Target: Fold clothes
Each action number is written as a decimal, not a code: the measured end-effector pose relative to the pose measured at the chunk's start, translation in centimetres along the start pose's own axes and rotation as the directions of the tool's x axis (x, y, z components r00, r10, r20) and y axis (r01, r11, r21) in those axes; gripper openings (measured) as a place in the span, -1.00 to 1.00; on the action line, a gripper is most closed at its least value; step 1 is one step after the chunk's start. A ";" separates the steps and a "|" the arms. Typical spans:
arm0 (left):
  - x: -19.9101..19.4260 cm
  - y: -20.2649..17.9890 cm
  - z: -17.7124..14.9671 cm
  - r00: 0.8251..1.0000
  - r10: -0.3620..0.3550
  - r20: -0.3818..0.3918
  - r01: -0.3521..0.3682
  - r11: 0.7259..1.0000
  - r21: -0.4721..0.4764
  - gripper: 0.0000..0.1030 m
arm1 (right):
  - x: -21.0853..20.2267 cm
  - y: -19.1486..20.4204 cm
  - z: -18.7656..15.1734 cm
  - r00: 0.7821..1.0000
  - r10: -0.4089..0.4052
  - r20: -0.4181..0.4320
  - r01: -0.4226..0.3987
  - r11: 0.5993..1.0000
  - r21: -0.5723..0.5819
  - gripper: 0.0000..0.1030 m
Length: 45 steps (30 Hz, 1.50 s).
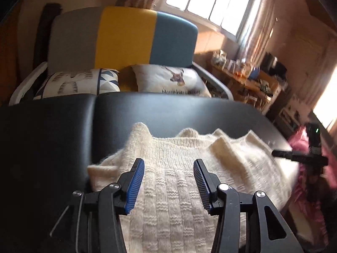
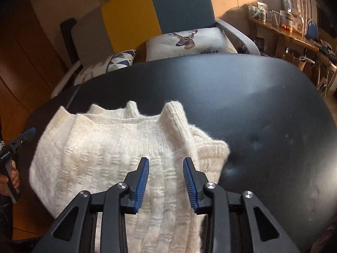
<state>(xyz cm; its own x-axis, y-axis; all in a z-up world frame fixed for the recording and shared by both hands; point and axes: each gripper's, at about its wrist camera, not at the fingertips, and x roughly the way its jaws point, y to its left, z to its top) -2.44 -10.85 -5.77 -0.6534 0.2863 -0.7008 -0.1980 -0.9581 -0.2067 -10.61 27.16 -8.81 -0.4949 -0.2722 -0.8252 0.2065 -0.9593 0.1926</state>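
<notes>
A cream knitted sweater [image 1: 179,181] lies partly folded on a black padded table [image 1: 63,126], its ribbed edges bunched at the far side. My left gripper [image 1: 169,162] hovers open above the sweater's left part, nothing between its blue pads. In the right wrist view the same sweater [image 2: 105,154] covers the table's left half, and my right gripper [image 2: 166,160] hangs open over its right edge beside a raised ribbed fold [image 2: 177,122]. The right gripper [image 1: 299,156] shows at the far right of the left wrist view. The left gripper [image 2: 19,143] shows at the left edge of the right wrist view.
Behind the table stands a grey, yellow and teal chair [image 1: 126,38] with two cushions [image 1: 168,80]. A cluttered wooden shelf [image 1: 252,78] runs along the right wall under a bright window. Pink fabric [image 1: 303,143] is at the right. Bare black table surface [image 2: 263,116] extends right of the sweater.
</notes>
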 end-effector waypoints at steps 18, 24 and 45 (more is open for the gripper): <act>4.3 0.3 -0.9 0.994 0.087 -0.073 -0.093 0.992 -0.081 -0.84 | 4.9 0.4 0.4 0.950 -0.306 -0.066 0.281 0.926 -0.252 -0.45; 5.9 1.4 -0.6 0.992 0.073 -0.106 -0.089 0.984 -0.154 -0.73 | 5.2 -1.6 0.3 0.941 -0.332 -0.071 0.315 0.931 -0.182 -0.48; 5.9 1.8 0.4 0.971 0.219 -0.097 -0.199 0.963 0.182 -0.80 | 3.1 3.7 2.3 0.980 -0.199 0.027 0.201 0.960 -0.194 -0.41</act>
<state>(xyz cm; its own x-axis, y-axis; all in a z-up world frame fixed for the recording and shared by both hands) -6.96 -10.92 -10.00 -0.6066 0.0681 -0.7921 -0.1940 -0.9789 0.0645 -13.30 22.57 -9.49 -0.5488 -0.0774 -0.8323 0.2626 -0.9613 -0.0837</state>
